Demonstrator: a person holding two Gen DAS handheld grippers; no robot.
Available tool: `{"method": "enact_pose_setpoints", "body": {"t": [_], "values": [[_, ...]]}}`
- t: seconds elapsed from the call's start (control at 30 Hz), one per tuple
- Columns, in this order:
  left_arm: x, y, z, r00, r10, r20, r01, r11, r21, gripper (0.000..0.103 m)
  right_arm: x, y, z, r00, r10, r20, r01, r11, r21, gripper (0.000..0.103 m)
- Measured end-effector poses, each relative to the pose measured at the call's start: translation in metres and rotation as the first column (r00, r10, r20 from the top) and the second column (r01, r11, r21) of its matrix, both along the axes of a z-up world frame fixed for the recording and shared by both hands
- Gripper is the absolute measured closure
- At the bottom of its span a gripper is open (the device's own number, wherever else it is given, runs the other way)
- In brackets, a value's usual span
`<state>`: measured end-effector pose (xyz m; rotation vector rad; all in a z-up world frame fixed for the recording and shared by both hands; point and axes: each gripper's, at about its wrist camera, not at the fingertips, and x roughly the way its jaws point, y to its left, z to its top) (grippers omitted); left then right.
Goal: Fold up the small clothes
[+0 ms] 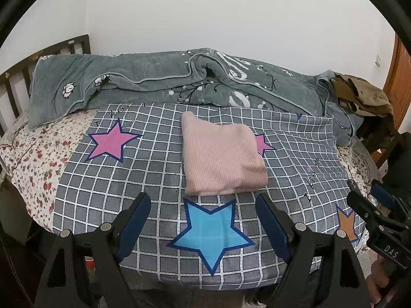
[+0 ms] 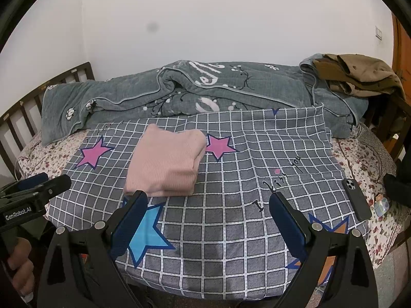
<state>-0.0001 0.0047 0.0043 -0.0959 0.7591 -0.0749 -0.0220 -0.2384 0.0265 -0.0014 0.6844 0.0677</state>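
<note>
A pink ribbed garment point(image 1: 222, 155) lies folded into a compact rectangle on the grey checked cloth with stars point(image 1: 143, 169). It also shows in the right wrist view point(image 2: 164, 161). My left gripper point(image 1: 203, 200) is open and empty, held just in front of the garment's near edge. My right gripper point(image 2: 206, 200) is open and empty, to the right of the garment, with its left fingertip point(image 2: 138, 197) close to the garment's near corner. The right gripper also shows at the right edge of the left wrist view point(image 1: 370, 197).
A grey-green quilt point(image 1: 164, 82) lies bunched along the far side of the bed. Brown clothes point(image 2: 359, 77) are piled at the far right. A dark phone point(image 2: 355, 199) lies on the checked cloth's right edge. A wooden headboard point(image 1: 15, 77) stands at left.
</note>
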Motion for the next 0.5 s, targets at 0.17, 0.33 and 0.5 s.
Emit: {"method": "enact_pose_setpoints", "body": {"t": [0.17, 0.33, 0.5], "values": [[-0.0018, -0.0007, -0.0013, 1.0, 0.002, 0.0, -0.002, 1.0, -0.001, 0.02, -0.0016, 0.0013, -0.0001, 1.0, 0.0, 0.002, 0.0, 1.0, -0.001, 0.009], [-0.0024, -0.0003, -0.0013, 1.0, 0.001, 0.001, -0.001, 1.0, -0.003, 0.02, -0.0017, 0.0015, -0.0001, 1.0, 0.0, 0.002, 0.0, 1.0, -0.002, 0.009], [-0.0007, 0.0017, -0.0007, 1.0, 0.001, 0.0, -0.001, 1.0, -0.003, 0.02, -0.0019, 0.0014, -0.0001, 1.0, -0.001, 0.003, 0.001, 1.0, -0.001, 0.009]]}}
